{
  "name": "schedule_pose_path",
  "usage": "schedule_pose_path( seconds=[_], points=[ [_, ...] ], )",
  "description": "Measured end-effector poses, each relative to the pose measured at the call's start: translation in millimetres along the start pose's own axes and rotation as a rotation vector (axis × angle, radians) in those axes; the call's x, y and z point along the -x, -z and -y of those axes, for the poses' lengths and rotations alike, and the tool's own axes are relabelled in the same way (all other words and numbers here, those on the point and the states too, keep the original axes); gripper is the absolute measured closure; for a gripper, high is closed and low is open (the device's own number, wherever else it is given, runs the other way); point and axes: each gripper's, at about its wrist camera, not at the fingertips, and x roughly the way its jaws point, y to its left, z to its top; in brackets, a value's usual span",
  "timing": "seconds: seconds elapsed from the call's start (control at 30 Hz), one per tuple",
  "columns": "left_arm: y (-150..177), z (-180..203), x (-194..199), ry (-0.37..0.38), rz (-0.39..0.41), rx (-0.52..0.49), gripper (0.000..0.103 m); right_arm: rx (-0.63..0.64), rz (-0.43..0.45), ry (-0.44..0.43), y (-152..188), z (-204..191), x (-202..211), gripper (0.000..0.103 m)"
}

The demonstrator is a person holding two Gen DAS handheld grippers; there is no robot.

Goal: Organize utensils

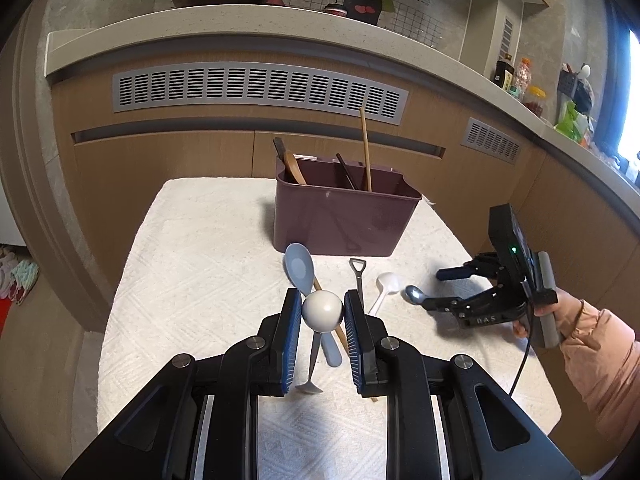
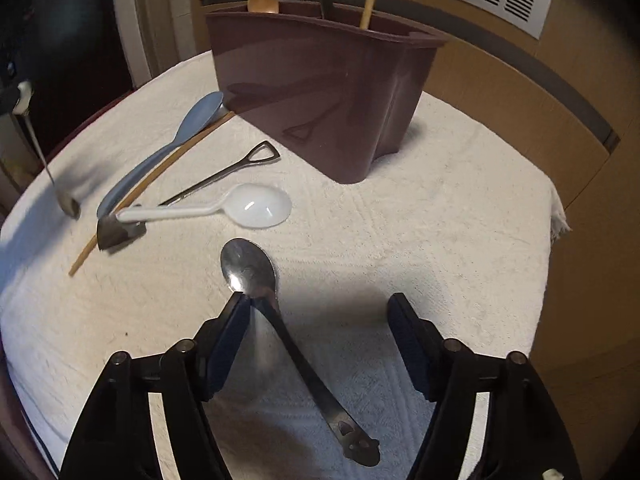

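Observation:
My left gripper (image 1: 322, 312) is shut on the white ball end of a small metal spoon (image 1: 322, 311), which hangs bowl down over the white towel (image 1: 200, 264); it also shows in the right wrist view (image 2: 42, 156). My right gripper (image 2: 320, 312) is open around a steel spoon (image 2: 250, 268) that lies on the towel, its left finger touching the neck. A maroon utensil holder (image 1: 340, 216) stands at the back. A blue spoon (image 1: 299, 268), a wooden chopstick (image 2: 156, 176), a shovel-handled spoon (image 2: 224, 176) and a white spoon (image 2: 256, 206) lie loose.
The holder contains a wooden spoon (image 1: 294, 168), a dark utensil (image 1: 346, 176) and a chopstick (image 1: 365, 148). A wooden cabinet wall (image 1: 168, 160) with vents rises behind the table. A counter above it holds bottles (image 1: 520, 80).

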Motion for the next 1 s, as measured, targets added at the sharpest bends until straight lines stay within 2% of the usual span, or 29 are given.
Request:
schedule_pose_path(
  seconds=[0.13, 0.23, 0.3, 0.37, 0.4, 0.43, 0.57, 0.7, 0.87, 1.0],
  points=[
    [-0.1, -2.3, 0.5, 0.000, -0.001, 0.002, 0.080, 0.096, 0.026, -0.006, -5.0, -23.2, 0.1, 0.055],
    [-0.2, -3.0, 1.0, 0.001, 0.000, 0.008, 0.080, 0.143, 0.028, -0.030, -8.4, -36.4, -2.3, 0.056],
    [-0.1, -2.0, 0.9, 0.002, 0.001, 0.005, 0.080, 0.127, 0.028, -0.045, -12.9, -34.4, -5.0, 0.056],
    [0.2, -1.1, 0.7, 0.004, 0.001, 0.002, 0.080, 0.087, 0.021, -0.077, -17.5, -26.5, -9.0, 0.058],
    [0.3, -0.6, 0.8, 0.005, 0.001, 0.002, 0.080, 0.058, 0.023, -0.081, -18.9, -22.6, -9.0, 0.062],
    [0.6, 0.0, 1.3, 0.005, 0.002, 0.002, 0.080, 0.026, 0.020, -0.066, -19.6, -20.1, -8.0, 0.077],
    [1.8, 2.2, 2.7, 0.017, 0.013, -0.006, 0.080, -0.150, 0.038, -0.056, -10.6, -19.1, 12.7, 0.077],
    [5.0, 4.2, 5.2, 0.030, 0.032, -0.008, 0.080, -0.233, 0.156, 0.029, 0.2, -41.8, 57.1, 0.077],
    [6.4, 8.4, 8.8, 0.025, 0.046, -0.021, 0.080, -0.297, 0.276, 0.076, 11.5, -66.7, 97.6, 0.077],
    [1.7, 12.6, 15.6, 0.039, 0.065, -0.021, 0.080, -0.387, 0.337, 0.017, 16.0, -64.5, 117.5, 0.077]
  ],
)
